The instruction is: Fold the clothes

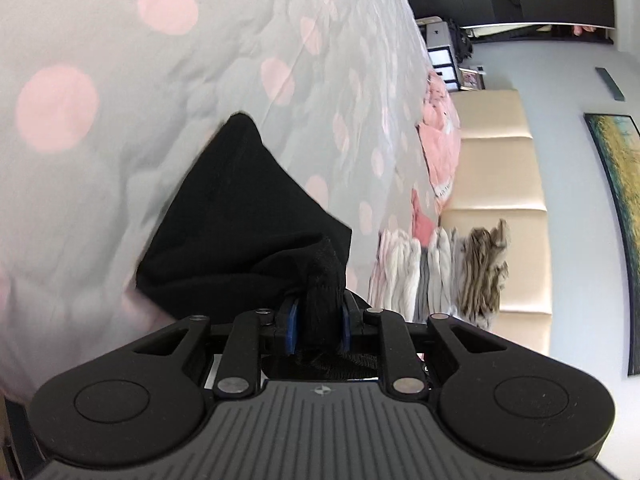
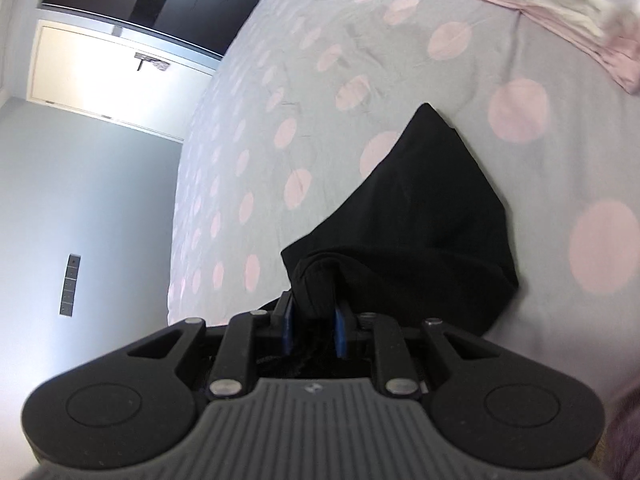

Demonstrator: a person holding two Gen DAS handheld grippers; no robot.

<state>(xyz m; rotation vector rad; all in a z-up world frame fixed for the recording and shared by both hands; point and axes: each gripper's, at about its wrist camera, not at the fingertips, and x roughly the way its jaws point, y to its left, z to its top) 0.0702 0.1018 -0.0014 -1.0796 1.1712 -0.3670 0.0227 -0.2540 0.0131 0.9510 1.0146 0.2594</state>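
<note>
A black garment lies partly on a grey bedspread with pink dots. My left gripper is shut on a bunched edge of it, the cloth pinched between the blue pads. In the right wrist view the same black garment stretches away from my right gripper, which is shut on another bunched edge. From each grip the cloth runs forward to a pointed corner on the bedspread.
A stack of folded clothes in white, grey and brown stands at the bed's edge by a cream padded headboard. Pink clothes lie beyond it. A folded white and pink pile sits at the far right. A white door stands at left.
</note>
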